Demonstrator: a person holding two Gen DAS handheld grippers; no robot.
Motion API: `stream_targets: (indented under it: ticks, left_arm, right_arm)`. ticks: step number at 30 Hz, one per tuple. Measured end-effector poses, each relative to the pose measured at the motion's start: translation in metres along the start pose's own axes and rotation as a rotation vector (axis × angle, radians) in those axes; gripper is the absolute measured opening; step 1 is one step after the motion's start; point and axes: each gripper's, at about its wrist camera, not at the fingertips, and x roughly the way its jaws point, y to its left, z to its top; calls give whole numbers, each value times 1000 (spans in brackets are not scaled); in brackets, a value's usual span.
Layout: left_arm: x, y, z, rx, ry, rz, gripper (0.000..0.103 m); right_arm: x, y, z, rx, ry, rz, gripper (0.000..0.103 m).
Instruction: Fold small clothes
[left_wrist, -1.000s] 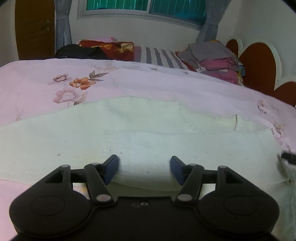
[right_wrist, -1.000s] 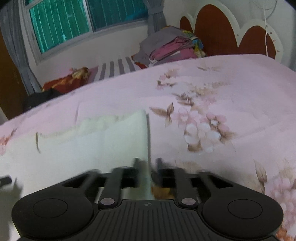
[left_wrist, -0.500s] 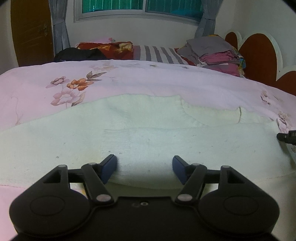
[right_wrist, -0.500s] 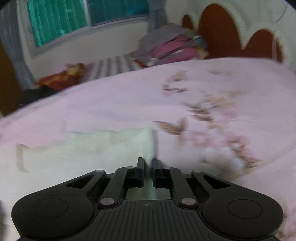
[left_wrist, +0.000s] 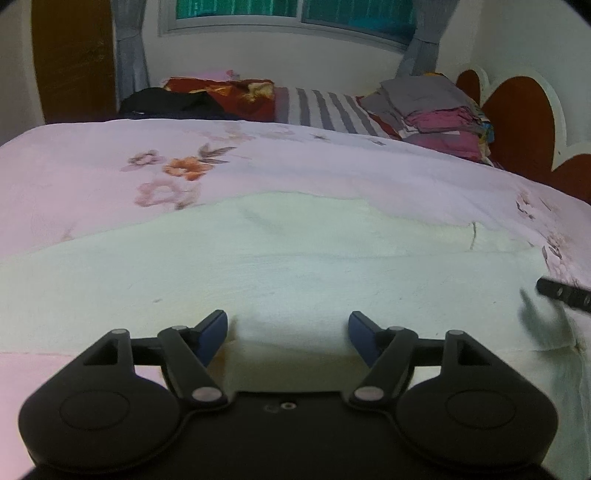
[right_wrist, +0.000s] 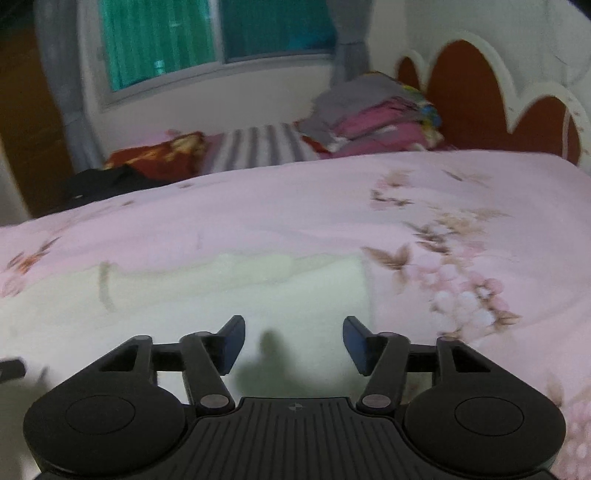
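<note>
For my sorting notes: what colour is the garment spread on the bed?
Pale cream, plain. The garment shows best in the left wrist view.

A bed covered by a pale pink quilt printed with flowers (left_wrist: 295, 173) carries a cream-white knitted garment (left_wrist: 295, 266) spread flat across its near part. At the far side lie a folded stack of grey and magenta clothes (left_wrist: 432, 107), a grey-and-white striped cloth (left_wrist: 325, 107), a red patterned cloth (left_wrist: 229, 92) and a black garment (left_wrist: 173, 105). A scalloped red-brown headboard with white trim (right_wrist: 476, 96) closes the right end of the bed.
</note>
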Motion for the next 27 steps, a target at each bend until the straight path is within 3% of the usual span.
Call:
stream_targets:
  ticks: [6,18,27]
  left_arm:
    - [-26,48,-8,-82,7,40,71]
    - [-72,186,-42,-363,-4,167,71]
    - [-76,284,-60,-601,-24,224,64]
  right_arm:
    - [-2,43,-11,-19,63,98,58]
    - [-7,166,-23,-176,78,276,57]
    - [2,235,-27,-209,88,317,57]
